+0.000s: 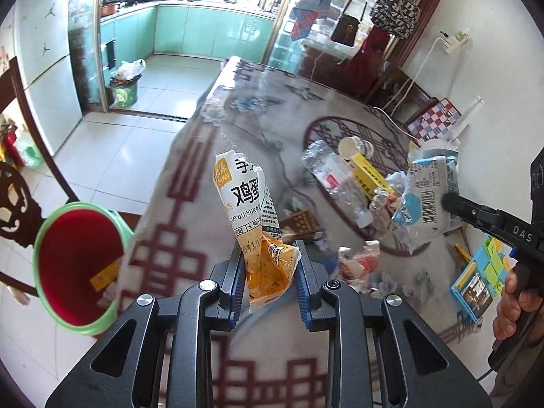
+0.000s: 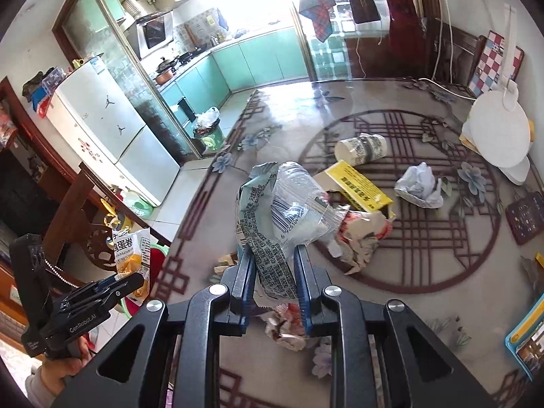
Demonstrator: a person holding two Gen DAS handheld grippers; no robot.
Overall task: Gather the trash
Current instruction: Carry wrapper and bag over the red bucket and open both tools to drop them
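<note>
At the lower centre of the left wrist view, the left gripper (image 1: 269,282) is seen with its blue-padded fingers (image 1: 237,285) closed on a white and orange crinkled plastic snack wrapper (image 1: 253,210), which stands upright above the patterned worktop (image 1: 190,187). At nine o'clock from the wrapper, just off the worktop edge, a green-rimmed bin with a red inside (image 1: 76,268) is seen lower down, with a yellow scrap inside it. At two o'clock, a crushed clear plastic bottle (image 1: 335,178), a white paper cup (image 1: 353,148) and a flat yellow carton (image 1: 370,176) are found lying close together. At three o'clock, the right gripper (image 1: 452,204) is seen gripping a pale blue and clear printed wrapper (image 1: 426,197).

In the right wrist view, the right gripper (image 2: 273,282) is shown at six o'clock, its fingers (image 2: 301,282) clamped on the pale blue wrapper (image 2: 272,214), held above the worktop (image 2: 391,292). At one o'clock, the paper cup (image 2: 362,149) and yellow carton (image 2: 360,185) are seen, with a crumpled white paper wad (image 2: 420,185) at two o'clock. At nine o'clock, the left gripper (image 2: 131,280) is seen holding the snack wrapper (image 2: 132,255) over the bin (image 2: 158,255).
</note>
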